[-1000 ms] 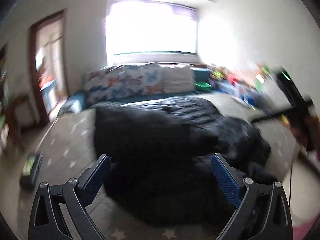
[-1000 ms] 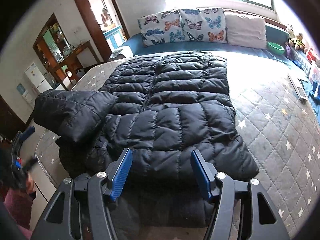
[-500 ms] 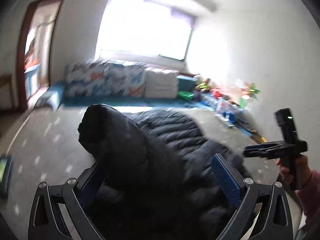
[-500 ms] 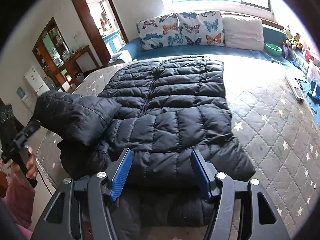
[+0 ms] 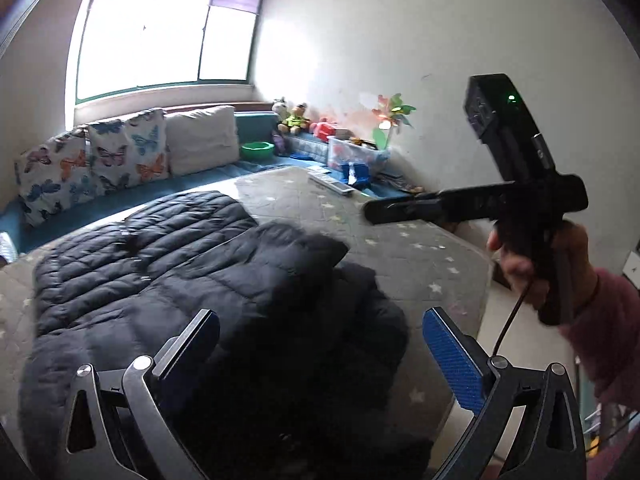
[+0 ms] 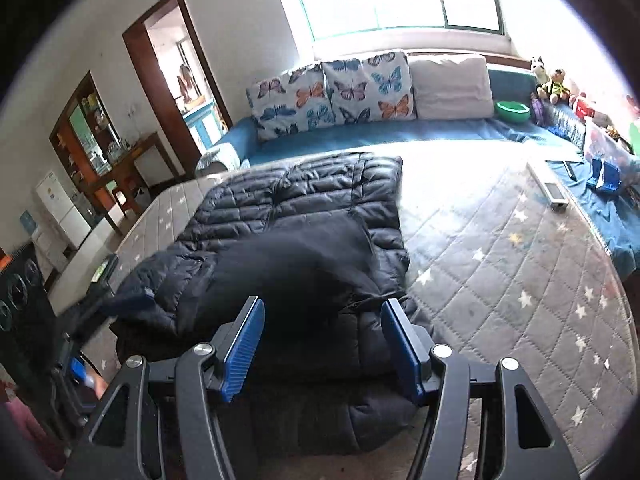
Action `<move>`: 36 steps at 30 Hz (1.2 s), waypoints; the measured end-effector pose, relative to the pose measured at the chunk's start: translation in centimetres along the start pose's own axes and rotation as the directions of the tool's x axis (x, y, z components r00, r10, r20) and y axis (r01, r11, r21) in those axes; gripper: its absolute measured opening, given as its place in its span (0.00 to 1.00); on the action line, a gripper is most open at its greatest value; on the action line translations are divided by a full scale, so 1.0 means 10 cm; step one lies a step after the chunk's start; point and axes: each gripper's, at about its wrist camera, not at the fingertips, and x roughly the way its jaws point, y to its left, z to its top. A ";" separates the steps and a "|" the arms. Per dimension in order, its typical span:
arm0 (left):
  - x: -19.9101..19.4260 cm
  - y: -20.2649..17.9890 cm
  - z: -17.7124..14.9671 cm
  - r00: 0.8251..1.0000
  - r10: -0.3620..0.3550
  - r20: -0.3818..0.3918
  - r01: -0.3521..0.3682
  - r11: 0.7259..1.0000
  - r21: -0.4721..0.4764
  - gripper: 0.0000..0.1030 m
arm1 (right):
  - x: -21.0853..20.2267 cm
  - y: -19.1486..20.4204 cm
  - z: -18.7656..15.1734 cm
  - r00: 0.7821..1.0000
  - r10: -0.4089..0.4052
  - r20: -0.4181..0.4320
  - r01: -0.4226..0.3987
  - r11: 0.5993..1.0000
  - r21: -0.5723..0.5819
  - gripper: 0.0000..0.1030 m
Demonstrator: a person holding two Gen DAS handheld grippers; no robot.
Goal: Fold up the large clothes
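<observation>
A black puffer jacket (image 6: 320, 200) lies flat on the star-patterned mattress (image 6: 500, 280). One sleeve (image 6: 296, 256) is folded across its middle, also seen in the left wrist view as the sleeve (image 5: 296, 256). My left gripper (image 5: 320, 340) hovers over the jacket's near end, jaws wide open, nothing pressed between the pads. It shows dimly at the lower left as the left gripper (image 6: 128, 304). My right gripper (image 6: 322, 340) stands open above the jacket's near edge. A hand in a pink sleeve (image 5: 608, 332) holds the right gripper (image 5: 370, 212) over the mattress.
Butterfly pillows (image 6: 332, 92) and a white pillow (image 6: 448, 84) line the blue bench under the window. A green bowl (image 6: 512, 110), toys and a storage box (image 5: 352, 152) stand at the far right. A remote (image 6: 548, 192) lies on the mattress. A doorway (image 6: 176, 68) opens at left.
The sleeve that stood raised at the left has come down across the jacket's body. My left gripper swung right and now looks over the jacket toward the right gripper.
</observation>
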 end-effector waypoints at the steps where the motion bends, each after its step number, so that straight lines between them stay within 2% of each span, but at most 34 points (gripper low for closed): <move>1: -0.09 0.07 -0.03 1.000 0.018 0.008 -0.018 1.000 -0.006 1.00 | -0.01 0.01 0.01 1.000 -0.001 0.007 0.001 1.000 -0.004 0.65; 3: -0.26 0.21 -0.02 0.997 0.074 0.014 -0.073 0.997 -0.028 1.00 | 0.04 0.04 0.03 1.000 -0.004 0.005 0.004 1.000 -0.025 0.67; 5: -0.46 0.46 -0.07 0.987 0.158 0.018 -0.156 0.985 -0.068 1.00 | 0.15 0.05 0.04 1.000 -0.009 -0.010 0.009 0.999 -0.034 0.67; 8: -0.74 0.97 -0.20 0.955 0.295 -0.022 -0.294 0.943 -0.156 1.00 | 0.43 0.00 0.04 0.998 0.003 -0.059 -0.004 1.000 -0.016 0.67; 10: -0.86 1.28 -0.33 0.937 0.344 -0.064 -0.350 0.912 -0.215 1.00 | 0.57 -0.01 0.05 0.997 -0.008 -0.082 0.008 1.000 -0.005 0.67; 11: -0.90 1.41 -0.35 0.934 0.349 -0.075 -0.357 0.904 -0.237 1.00 | 0.66 -0.04 0.06 0.996 -0.027 -0.085 0.027 1.000 0.002 0.67; 13: -0.95 1.60 -0.44 0.933 0.349 -0.089 -0.360 0.896 -0.259 0.91 | 0.75 -0.08 0.06 0.995 -0.046 -0.087 0.048 0.999 0.017 0.67; 15: -0.97 1.75 -0.54 0.939 0.329 -0.097 -0.343 0.896 -0.283 0.87 | 0.86 -0.14 0.08 0.995 -0.006 -0.104 0.011 0.999 0.050 0.67; 16: -0.95 1.83 -0.60 0.941 0.319 -0.114 -0.339 0.890 -0.305 0.81 | 0.90 -0.16 0.07 0.994 0.009 -0.112 -0.002 0.998 0.061 0.67; 18: -0.89 1.92 -0.67 0.949 0.278 -0.147 -0.313 0.886 -0.342 0.73 | 0.92 -0.16 0.05 0.992 0.031 -0.120 -0.022 0.997 0.071 0.50; 19: -0.84 1.98 -0.74 0.954 0.252 -0.160 -0.295 0.885 -0.360 0.69 | 0.91 -0.14 0.06 0.992 0.032 -0.123 -0.024 0.998 0.066 0.34; 20: -0.80 2.03 -0.80 0.954 0.238 -0.184 -0.292 0.880 -0.375 0.63 | 0.87 -0.12 0.06 0.993 0.025 -0.119 -0.019 0.998 0.057 0.29; 22: -0.75 2.05 -0.89 0.949 0.234 -0.211 -0.300 0.877 -0.376 0.60 | 0.74 -0.06 0.07 0.995 -0.002 -0.096 0.005 1.000 0.029 0.14; 25: -0.76 2.07 -0.99 0.954 0.222 -0.202 -0.285 0.881 -0.378 0.60 | 0.44 0.05 0.11 0.999 0.003 -0.045 -0.004 1.000 -0.011 0.14; 27: -0.69 2.10 -1.06 0.950 0.221 -0.218 -0.290 0.883 -0.369 0.60 | 0.34 0.10 0.08 1.000 -0.011 -0.026 0.010 0.999 -0.035 0.14; 29: -0.59 2.13 -1.12 0.945 0.220 -0.240 -0.298 0.882 -0.364 0.61 | 0.48 0.06 0.00 0.997 -0.035 -0.063 0.032 0.999 -0.036 0.14; 31: -0.51 2.18 -1.20 0.945 0.206 -0.253 -0.292 0.879 -0.378 0.61 | 0.80 -0.09 -0.15 0.988 -0.068 -0.140 0.067 0.998 -0.013 0.14; 34: -0.50 2.17 -1.19 0.944 0.208 -0.257 -0.295 0.879 -0.373 0.61 | 1.14 -0.30 -0.36 0.977 0.012 -0.214 0.011 0.995 0.104 0.14; 36: -0.55 2.13 -1.13 0.936 0.224 -0.270 -0.313 0.880 -0.356 0.61 | 1.09 -0.30 -0.34 0.978 0.012 -0.210 0.011 0.994 0.108 0.14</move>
